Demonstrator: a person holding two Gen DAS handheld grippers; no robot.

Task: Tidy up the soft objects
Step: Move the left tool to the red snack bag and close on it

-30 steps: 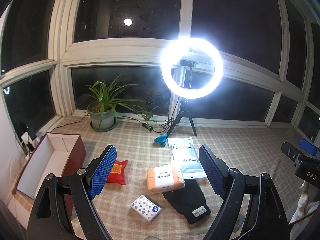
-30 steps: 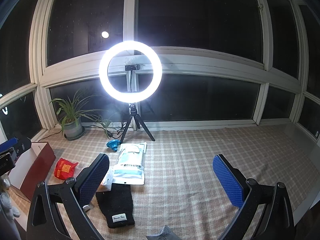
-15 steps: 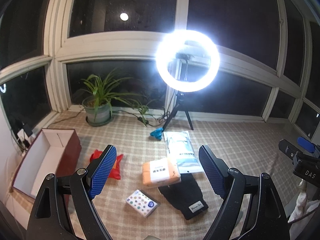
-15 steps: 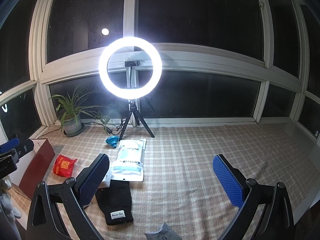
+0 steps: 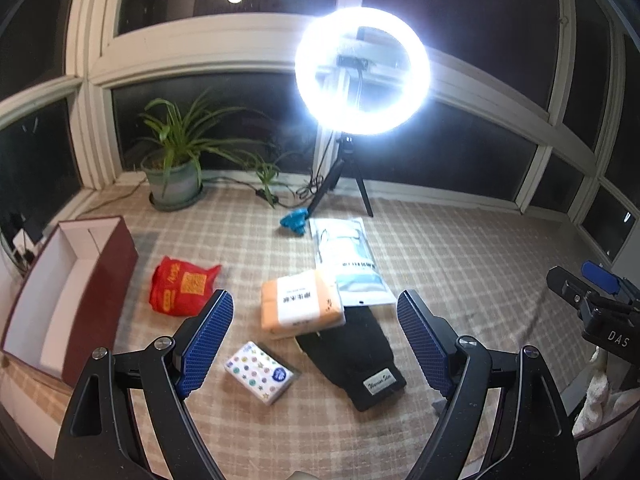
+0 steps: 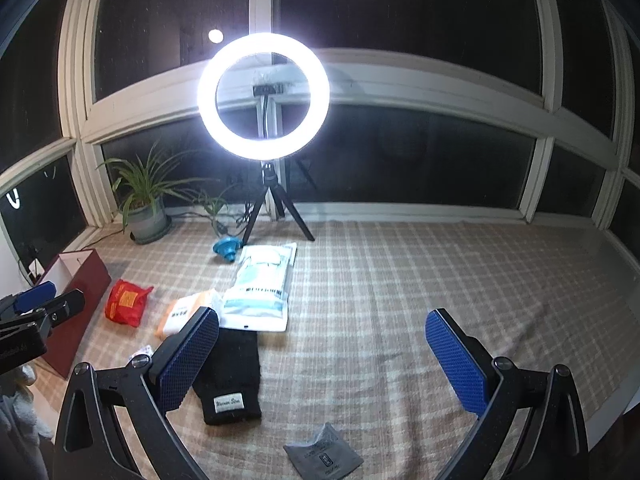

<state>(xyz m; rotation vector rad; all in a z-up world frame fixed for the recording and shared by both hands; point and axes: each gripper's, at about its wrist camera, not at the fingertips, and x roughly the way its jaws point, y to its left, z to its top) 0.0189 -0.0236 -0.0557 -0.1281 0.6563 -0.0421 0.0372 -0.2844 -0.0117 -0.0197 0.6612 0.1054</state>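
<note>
Both grippers hang spread and empty, left gripper (image 5: 308, 340) over a dotted tissue pack (image 5: 260, 372) just ahead, light and squashy, best pinched across its short sides. Beyond lie a limp black sock (image 5: 352, 360), its tag unreadable, an orange pack (image 5: 300, 308), then the box (image 5: 60, 292) far left; right gripper (image 6: 320, 356) idles.

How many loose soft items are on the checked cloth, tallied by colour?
Red: 1, red bag
Orange: 1, orange tissue pack
White/blue: 1, mask pouch
Black: 1, black knit piece
Patterned white: 1, dotted tissue pack
Grey: 1, grey sachet
Total: 6
</note>
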